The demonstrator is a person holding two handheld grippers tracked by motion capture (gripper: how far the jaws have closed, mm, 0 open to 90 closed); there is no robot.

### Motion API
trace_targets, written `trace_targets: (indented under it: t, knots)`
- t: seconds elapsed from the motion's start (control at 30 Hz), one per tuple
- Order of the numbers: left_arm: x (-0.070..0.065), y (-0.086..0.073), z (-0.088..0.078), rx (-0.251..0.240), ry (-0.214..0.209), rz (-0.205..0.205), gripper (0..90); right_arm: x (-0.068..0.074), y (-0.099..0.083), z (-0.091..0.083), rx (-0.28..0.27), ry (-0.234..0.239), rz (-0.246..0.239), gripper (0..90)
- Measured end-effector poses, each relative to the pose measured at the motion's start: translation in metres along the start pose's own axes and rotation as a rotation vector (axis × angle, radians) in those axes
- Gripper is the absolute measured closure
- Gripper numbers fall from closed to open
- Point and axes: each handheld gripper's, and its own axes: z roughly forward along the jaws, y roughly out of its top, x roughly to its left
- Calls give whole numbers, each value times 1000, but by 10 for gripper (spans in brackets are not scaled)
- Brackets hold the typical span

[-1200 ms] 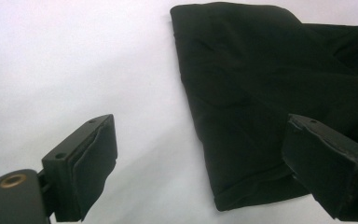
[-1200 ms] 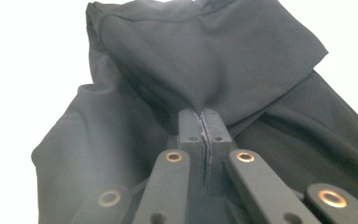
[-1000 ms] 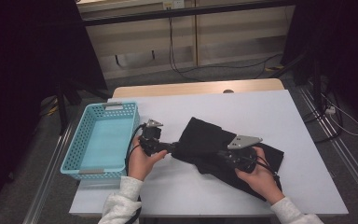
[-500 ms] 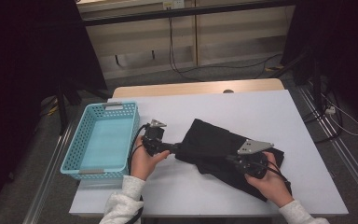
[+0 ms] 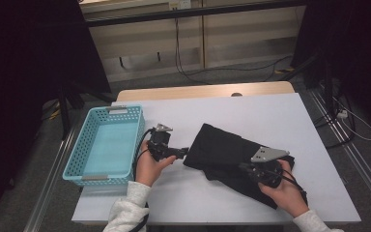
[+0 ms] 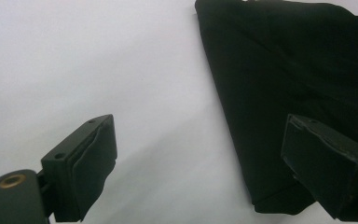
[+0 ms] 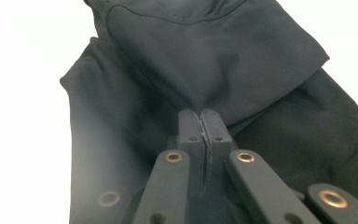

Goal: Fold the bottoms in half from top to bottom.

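Since the earlier frames the right gripper [image 5: 249,169] had drawn back toward the table's right side, pulling the black garment [image 5: 227,153] with it, its jaws pinched tight on a fold of that cloth. Left gripper [image 5: 182,152] stood wide open at the garment's near edge, gripping nothing (one jaw over the fabric, one over bare tabletop). An empty turquoise basket [image 5: 82,165] sat just left, on the white table [image 5: 270,116]; cables trailed across the grey floor [image 5: 251,72] beyond.
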Motion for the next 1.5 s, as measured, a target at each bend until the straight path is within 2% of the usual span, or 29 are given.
trace_targets:
  t: [0.2, 0.3, 0.5, 0.93, 1.17, 1.23, 1.5]
  knots:
    - [-1, 1, 1, 14, -10, 7, 104, 1, -5, -5, 9, -12, -4, 889]
    - [-1, 2, 1, 1, 0, 4, 104, 0, -7, -8, 8, -18, 2, 889]
    - [-1, 2, 0, 5, -5, 6, 104, -2, -10, -15, 3, -27, 11, 890]
    - [-1, 3, 0, 19, -9, 8, 104, -4, -14, -23, -6, -25, 17, 890]
    - [0, 3, -1, 18, -3, 14, 104, -4, -15, -24, -4, -23, 18, 892]
    - [0, 3, -1, 1, 4, 9, 104, -4, -15, -25, -6, -24, 21, 892]
    - [1, 3, -2, 3, -1, 11, 104, -3, -18, -31, -11, -24, 23, 892]
